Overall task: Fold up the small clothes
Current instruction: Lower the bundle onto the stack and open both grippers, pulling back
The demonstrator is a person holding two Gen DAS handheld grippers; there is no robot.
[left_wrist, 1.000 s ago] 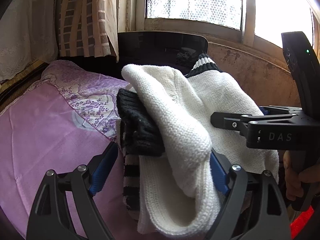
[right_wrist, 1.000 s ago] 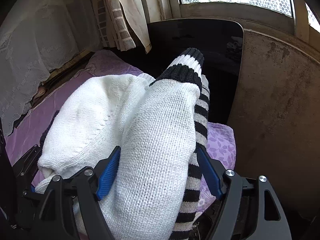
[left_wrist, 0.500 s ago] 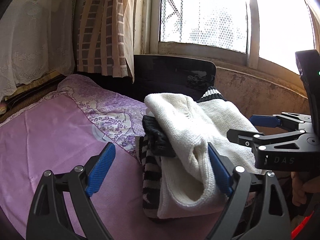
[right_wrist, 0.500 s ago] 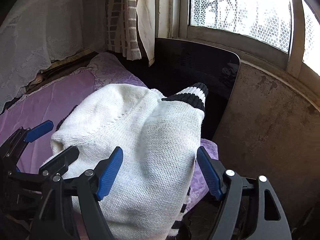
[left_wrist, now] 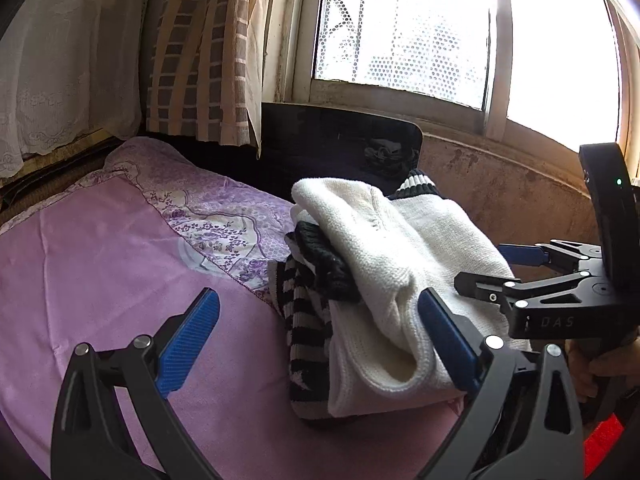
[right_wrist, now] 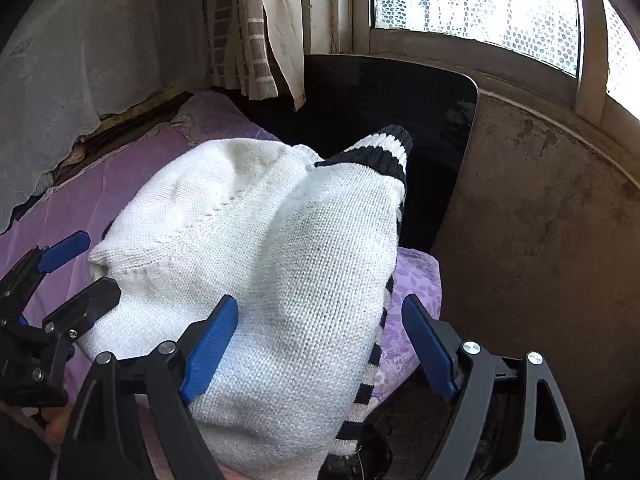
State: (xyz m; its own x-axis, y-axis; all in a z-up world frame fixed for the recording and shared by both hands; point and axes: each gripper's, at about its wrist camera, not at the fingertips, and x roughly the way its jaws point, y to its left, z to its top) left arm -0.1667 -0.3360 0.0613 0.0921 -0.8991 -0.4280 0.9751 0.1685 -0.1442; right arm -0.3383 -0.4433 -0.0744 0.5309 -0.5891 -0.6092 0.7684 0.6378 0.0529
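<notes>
A folded white knit sweater (left_wrist: pixel 384 264) with black-and-white striped cuffs lies bunched on the purple bedspread (left_wrist: pixel 100 280). My left gripper (left_wrist: pixel 320 340) is just short of its near end with the jaws opening wide. The left pad is clear over the bedspread and the right pad sits beside the sweater's rolled edge without pressing it. In the right wrist view the sweater (right_wrist: pixel 280 240) fills the middle. My right gripper (right_wrist: pixel 320 348) hovers over its near end, jaws opening, neither pad squeezing the knit. Each gripper shows in the other's view: right gripper (left_wrist: pixel 500 276), left gripper (right_wrist: pixel 72 276).
A glossy black board (left_wrist: pixel 340 144) stands at the head of the bed under a bright window (left_wrist: pixel 400 28). A stained wall (right_wrist: pixel 540 220) runs close along the right side. Striped curtain (left_wrist: pixel 200 52) and white lace cloth (left_wrist: pixel 60 60) hang at the back left. A hand (left_wrist: pixel 600 368) holds the right gripper.
Both grippers have drawn back from the sweater and risen a little, and their jaws have widened. The sweater, earlier filling the gaps between the pads, now rests loose on the bed.
</notes>
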